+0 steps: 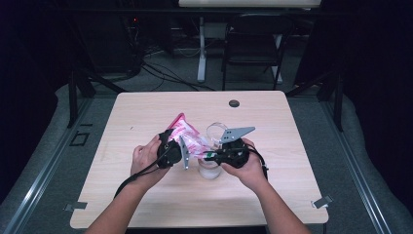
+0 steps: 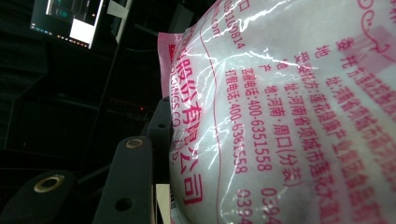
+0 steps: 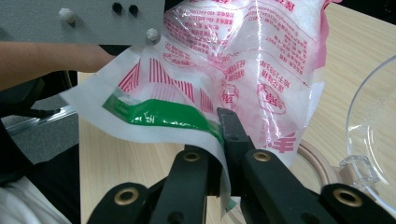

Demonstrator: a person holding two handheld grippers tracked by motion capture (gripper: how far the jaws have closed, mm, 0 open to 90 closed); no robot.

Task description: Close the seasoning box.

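Observation:
A pink-and-white plastic bag (image 1: 187,138) of white granules is held above the table between both grippers. My left gripper (image 1: 171,149) is shut on the full body of the bag (image 2: 289,116), and one black finger (image 2: 159,133) presses into its side while the other is hidden behind it. My right gripper (image 3: 224,137) is shut on the bag's thin flat edge next to a green stripe (image 3: 163,114). Under the bag stands a clear glass jar (image 1: 209,169) with its hinged lid (image 3: 373,126) swung open.
The wooden table (image 1: 146,195) has a dark round grommet (image 1: 234,103) near its far edge. A black chair (image 1: 253,44) and a desk leg stand on the floor beyond. The left gripper's grey plate (image 3: 84,21) hangs close above the right gripper.

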